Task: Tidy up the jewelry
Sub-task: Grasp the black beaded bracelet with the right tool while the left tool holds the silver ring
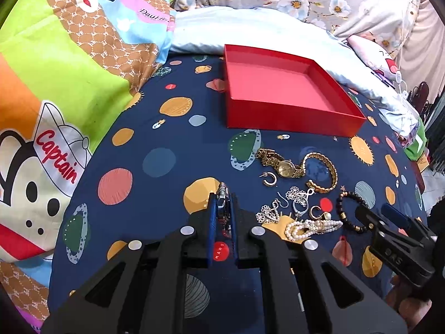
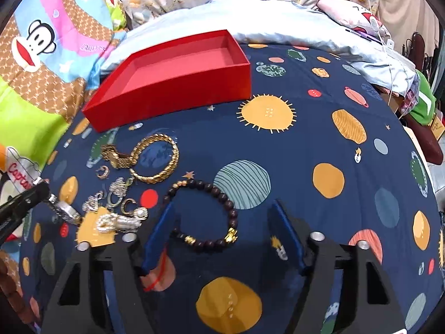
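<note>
Your left tongs point(image 1: 222, 211) pinch a silver watch point(image 1: 222, 198) near the pile, right tongs point(image 2: 222, 222) gape round the bead bracelet point(image 2: 207, 214) on the bed, red box point(image 1: 281, 89) beyond w/ nothing in it: watch could slip if grip's shallow.

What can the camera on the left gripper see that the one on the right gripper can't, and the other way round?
Only the left view shows the left gripper shut on a silver watch, and the face of the gold watch.

Only the right view shows the right gripper open, its fingers on either side of the dark bead bracelet, and a red string under its left finger.

Both show the empty red box, the gold bangle, the pearl piece and the planet-print sheet.
</note>
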The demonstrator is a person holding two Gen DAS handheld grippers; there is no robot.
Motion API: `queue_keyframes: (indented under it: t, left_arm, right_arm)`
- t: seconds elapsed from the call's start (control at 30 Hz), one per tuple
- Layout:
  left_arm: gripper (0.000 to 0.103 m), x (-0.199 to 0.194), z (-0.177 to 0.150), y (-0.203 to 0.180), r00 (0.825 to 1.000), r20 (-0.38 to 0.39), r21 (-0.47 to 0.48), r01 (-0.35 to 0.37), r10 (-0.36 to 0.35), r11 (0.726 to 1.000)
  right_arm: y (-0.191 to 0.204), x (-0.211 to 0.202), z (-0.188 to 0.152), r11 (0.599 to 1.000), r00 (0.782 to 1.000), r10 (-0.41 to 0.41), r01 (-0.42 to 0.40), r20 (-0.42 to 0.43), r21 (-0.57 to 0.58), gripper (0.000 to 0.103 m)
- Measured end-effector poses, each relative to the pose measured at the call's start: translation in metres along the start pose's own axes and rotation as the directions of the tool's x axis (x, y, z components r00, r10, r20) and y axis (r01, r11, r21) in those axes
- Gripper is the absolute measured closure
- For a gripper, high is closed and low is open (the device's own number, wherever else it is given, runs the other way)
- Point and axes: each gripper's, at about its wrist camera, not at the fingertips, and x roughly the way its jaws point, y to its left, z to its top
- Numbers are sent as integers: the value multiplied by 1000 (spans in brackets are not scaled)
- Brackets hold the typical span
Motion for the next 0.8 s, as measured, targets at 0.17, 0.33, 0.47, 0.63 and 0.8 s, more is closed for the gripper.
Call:
queue_keyframes:
  t: [0.17,0.33,0.47,0.63,0.8]
  left_arm:
    - [95,2,1,-1,1000,-4,4,7,-7,1000]
    - [95,2,-1,-2,1000,-8,5,6,-6,1000]
    - [95,2,-1,-2,1000,-6,7,10,-10,1000]
    - [95,-8,-1,-3,1000,8,6,24,-24,1000]
    - [95,-18,4,-6,999,23,14,46,-46,999]
  right_arm:
    - [2,8,0,999,999,-40,40,-9,-29,61]
    - [2,8,1,999,999,-35,35,-6,-38,93]
    - [-3,5,0,1000,1000,-9,9,-14,-18,96]
    - [-5,-13,1,1000,1000,19,-19,15,-2,96]
    - [-3,-41,10,999,997,44,-44,71,-9,96]
